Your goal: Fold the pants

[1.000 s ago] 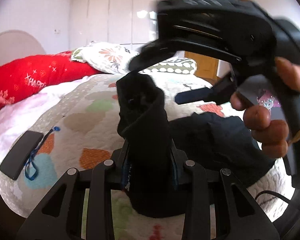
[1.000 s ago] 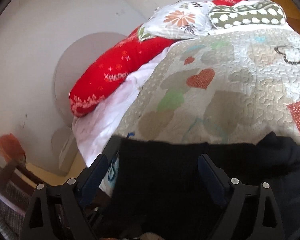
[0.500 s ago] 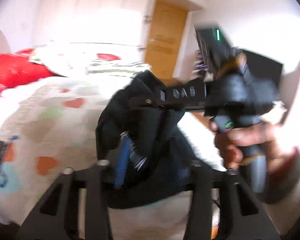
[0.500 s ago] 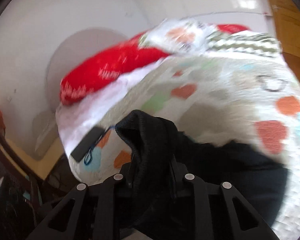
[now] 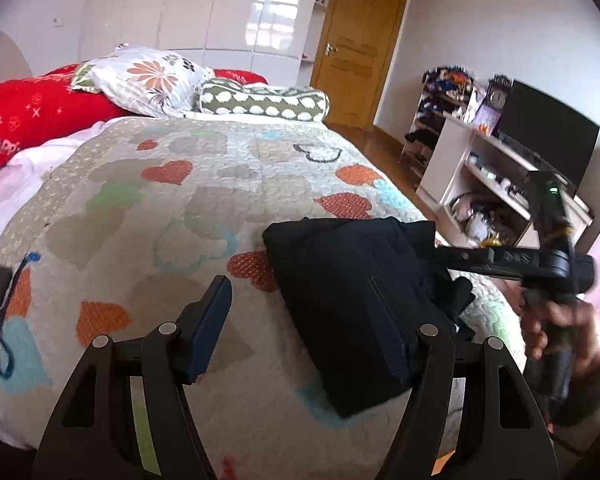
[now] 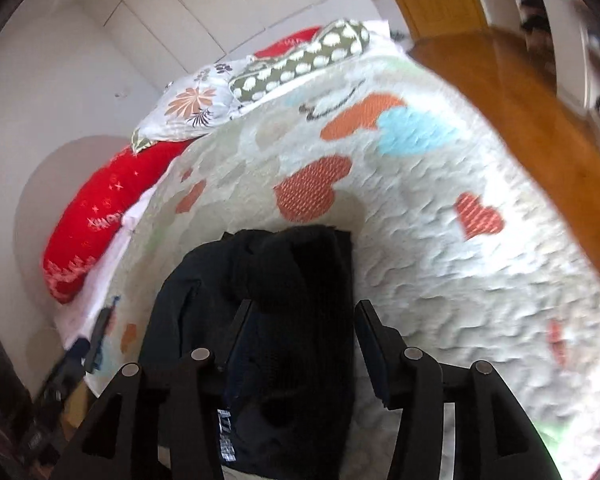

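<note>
On the bed (image 5: 204,200), near its foot, the black pants (image 5: 340,300) lie folded in a compact bundle. The left gripper (image 5: 304,320) is spreading, empty, its right finger overlapping the bundle. The right gripper (image 6: 300,340), angled downward, is opening with cloth between its fingers.

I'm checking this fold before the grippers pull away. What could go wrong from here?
1. The right gripper is opening with a bunched ridge of the black pants between its fingers; pulling back could snag that cloth and undo the fold.
2. The pants lie near the corner of the quilt, so a tug might slide them off.
3. The left gripper, also opening, has its right-hand finger close against the pants and could drag them.
</note>
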